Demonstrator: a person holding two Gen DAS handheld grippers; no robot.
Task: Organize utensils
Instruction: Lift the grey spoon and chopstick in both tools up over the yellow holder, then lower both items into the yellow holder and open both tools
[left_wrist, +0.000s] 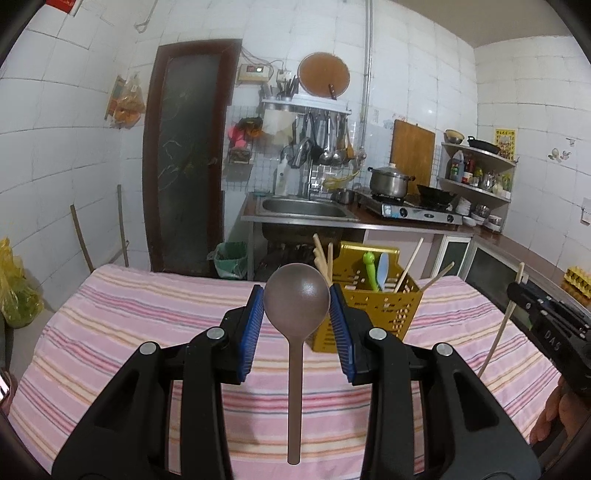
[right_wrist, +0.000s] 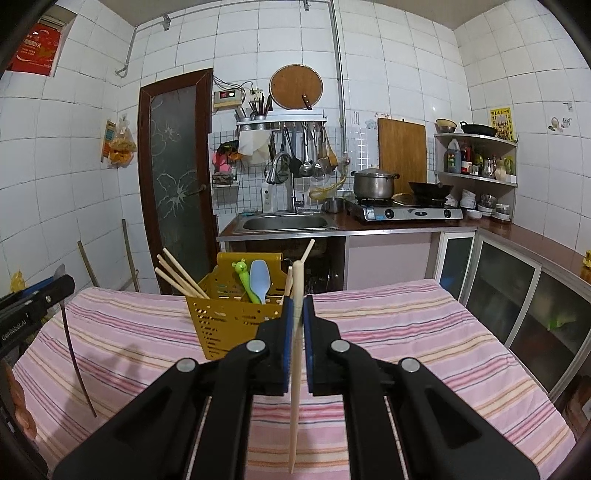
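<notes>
Holding, left: a brown spoon (left_wrist: 297, 295) is clamped by its bowl between the blue pads of the left gripper (left_wrist: 297, 317), the handle hanging down toward the camera; the jaws are set only as wide as the bowl.
Holding, right: a pale chopstick (right_wrist: 296, 354) is pinched upright in the right gripper (right_wrist: 297, 332), whose jaws are drawn nearly together on the thin shaft.
Why held so: both utensils are judged to be carried clear of the striped cloth (left_wrist: 147, 332) so they can be dropped into the holder; being gripped near the top, each is left with a long end below, which suits lowering that end in first.
Holder: a yellow perforated utensil basket (left_wrist: 373, 306) is stood on the cloth just beyond both grippers, already loaded with chopsticks (right_wrist: 177, 275), a green utensil (right_wrist: 245, 280) and a light blue scoop (right_wrist: 259, 278).
Why placed so: the basket is set mid-table, within reach of either hand.
Progress: the task is judged well along, with these two pieces not yet stowed.
Hidden: the basket's compartments are hidden by its walls, and part of its front is blocked by the gripper fingers.
Cut off: the chopstick's lower tip is lost near the bottom edge of the right view.
Hard to tell: whether a second chopstick is pinched alongside the first cannot be told.
</notes>
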